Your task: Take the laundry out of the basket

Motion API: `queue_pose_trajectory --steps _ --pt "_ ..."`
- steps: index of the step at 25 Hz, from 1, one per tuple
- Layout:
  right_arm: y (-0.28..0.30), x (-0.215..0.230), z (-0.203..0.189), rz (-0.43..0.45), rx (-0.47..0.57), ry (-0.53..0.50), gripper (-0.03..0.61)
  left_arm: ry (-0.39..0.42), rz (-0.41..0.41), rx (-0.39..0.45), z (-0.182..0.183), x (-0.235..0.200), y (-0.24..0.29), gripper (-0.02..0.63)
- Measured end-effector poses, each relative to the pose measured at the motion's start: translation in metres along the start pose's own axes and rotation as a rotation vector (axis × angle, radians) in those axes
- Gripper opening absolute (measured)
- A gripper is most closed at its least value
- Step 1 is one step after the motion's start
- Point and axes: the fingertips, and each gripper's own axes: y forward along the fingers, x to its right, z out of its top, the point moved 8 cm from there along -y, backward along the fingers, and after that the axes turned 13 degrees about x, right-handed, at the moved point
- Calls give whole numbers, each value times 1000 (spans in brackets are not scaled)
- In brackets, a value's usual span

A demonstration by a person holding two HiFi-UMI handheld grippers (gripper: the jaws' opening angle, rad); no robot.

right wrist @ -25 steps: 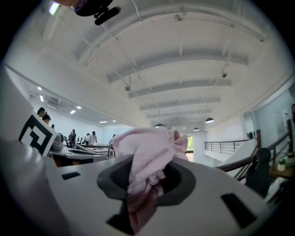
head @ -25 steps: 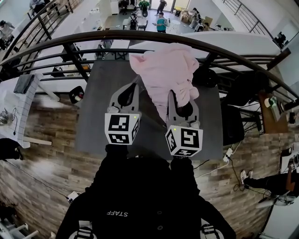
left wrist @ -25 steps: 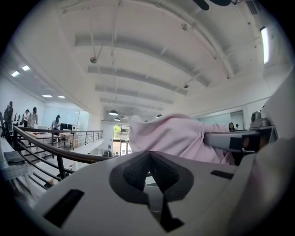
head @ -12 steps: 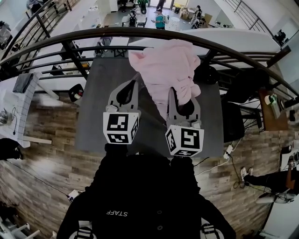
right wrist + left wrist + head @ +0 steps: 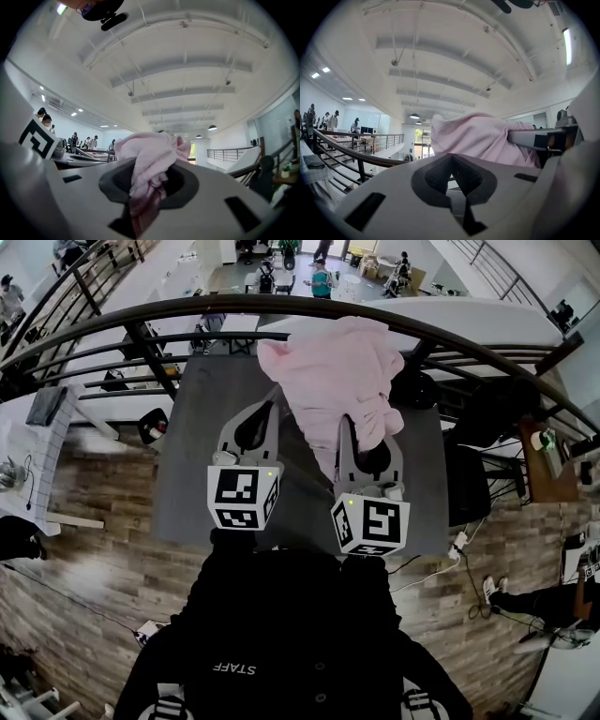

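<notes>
Found the pale pink waffle-knit garment (image 5: 333,371) pinched in the right tongs (image 5: 147,171), narrowed on a bunched fold, with most of the cloth heaped beyond the tips and spread above the far half of the grey rectangular worktop (image 5: 197,465), close to the dark curved metal railing (image 5: 141,310). Logged the left tongs (image 5: 451,157) as pressed together with nothing between, held level just beside the cloth. Saw no basket in any view; judged the garment already out of it. Cannot tell whether the hanging hem touches the worktop. Flagged as risks: losing the garment by slippage, given a grip on one small fold against the whole weight; snagging or draping it over the railing if carried further forward; dropping it beyond the worktop edge if released here.
</notes>
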Motion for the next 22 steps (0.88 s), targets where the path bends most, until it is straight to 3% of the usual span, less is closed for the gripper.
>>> queue_pose_trajectory --steps 22 --pt "2 -1 1 -12 -3 -24 114 -11 -15 -20 -6 -1 3 2"
